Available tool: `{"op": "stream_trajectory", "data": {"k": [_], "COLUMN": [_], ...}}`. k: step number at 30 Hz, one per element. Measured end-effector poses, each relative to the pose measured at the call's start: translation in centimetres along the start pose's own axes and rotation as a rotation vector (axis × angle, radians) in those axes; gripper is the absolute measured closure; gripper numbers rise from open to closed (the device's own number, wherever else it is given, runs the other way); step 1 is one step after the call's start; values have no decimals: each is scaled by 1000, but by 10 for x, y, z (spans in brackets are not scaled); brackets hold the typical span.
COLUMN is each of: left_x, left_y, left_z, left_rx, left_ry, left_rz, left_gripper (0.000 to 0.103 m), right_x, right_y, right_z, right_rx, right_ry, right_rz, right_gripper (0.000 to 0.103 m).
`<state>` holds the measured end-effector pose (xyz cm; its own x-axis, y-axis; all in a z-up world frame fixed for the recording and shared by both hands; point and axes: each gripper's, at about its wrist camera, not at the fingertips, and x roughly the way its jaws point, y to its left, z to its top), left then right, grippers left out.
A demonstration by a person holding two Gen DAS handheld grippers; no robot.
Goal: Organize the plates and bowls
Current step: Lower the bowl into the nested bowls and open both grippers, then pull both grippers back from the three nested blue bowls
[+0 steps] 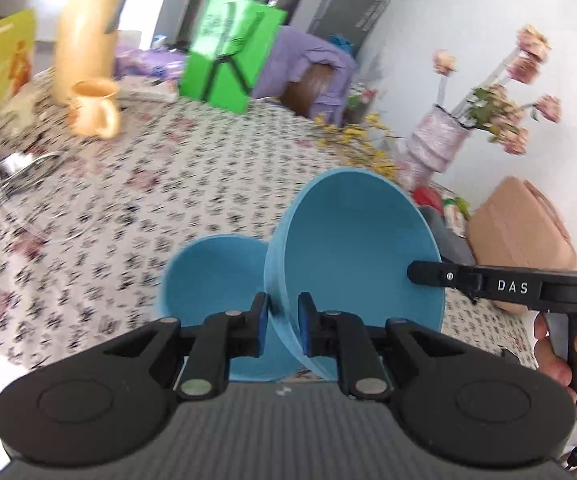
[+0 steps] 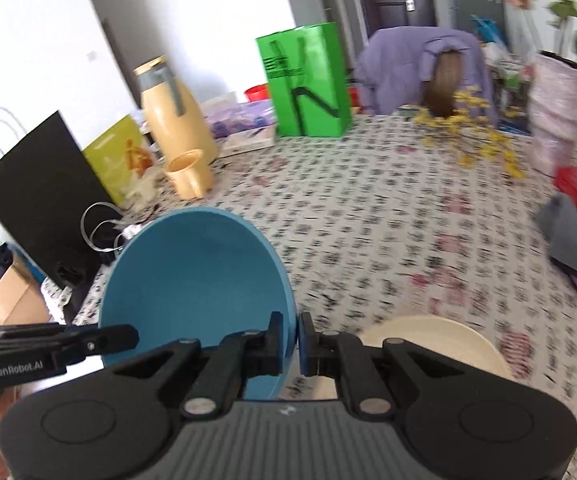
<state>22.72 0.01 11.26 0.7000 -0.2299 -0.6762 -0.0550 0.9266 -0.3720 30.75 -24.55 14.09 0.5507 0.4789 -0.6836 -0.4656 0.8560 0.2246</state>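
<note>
A large blue bowl [image 1: 360, 240] is held tilted above the table between both grippers. My left gripper [image 1: 282, 320] is shut on its near left rim. My right gripper [image 2: 298, 340] is shut on its right rim; the bowl also shows in the right wrist view [image 2: 192, 276]. The right gripper's finger [image 1: 440, 274] reaches into the bowl from the right. A smaller blue bowl [image 1: 212, 276] sits on the tablecloth just left of and below the held one. A cream plate [image 2: 440, 340] lies on the table under the right gripper.
On the patterned tablecloth [image 2: 388, 220] stand a yellow jug [image 2: 172, 116], a yellow mug [image 2: 188, 178], a green bag [image 2: 308, 84], a black bag [image 2: 44, 200], yellow flowers [image 2: 476, 136] and a pink vase [image 2: 556, 112]. A clear glass dish [image 1: 28, 192] lies at left. A pink box [image 1: 524, 232] sits at right.
</note>
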Motion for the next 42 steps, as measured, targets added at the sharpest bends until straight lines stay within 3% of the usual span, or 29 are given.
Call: {"op": "stream_trajectory", "data": {"k": [10,13,15,20,28,32,37,39,42], "left_x": [10,13,13,16,16,12,-2,-11,-22], "left_y": [57,59,59,59,58,58,62,65,66], "left_z": [3,2,2,8,6,-4,-26,-39,-65], "left_rx": [-61,-15,7,43,149,242,305,323,385], "left_ry": [23,6,-17,-40,-101,-172,-309,-382,-494], "left_rz": [42,43,42,44,91,117,133,130,173], "left_gripper": [84,73,63,55,41,28,14,1,0], "right_x": [78,87,88,87,79,67,40,30,17], "right_y": [41,48,50,49,50,50,55,61,70], "right_z": [15,14,15,16,9,-6,-44,-65,-102], "right_rx": [-68,-116,-131,-152,-155,-131,-115,-118,-122], "right_ry": [101,97,87,70,39,-43,-228,-310,-428], "right_rz": [37,-11,-40,-68,-82,-79,-126,-166,-240], "right_gripper": [94,82,67,64,41,35,22,18,13]}}
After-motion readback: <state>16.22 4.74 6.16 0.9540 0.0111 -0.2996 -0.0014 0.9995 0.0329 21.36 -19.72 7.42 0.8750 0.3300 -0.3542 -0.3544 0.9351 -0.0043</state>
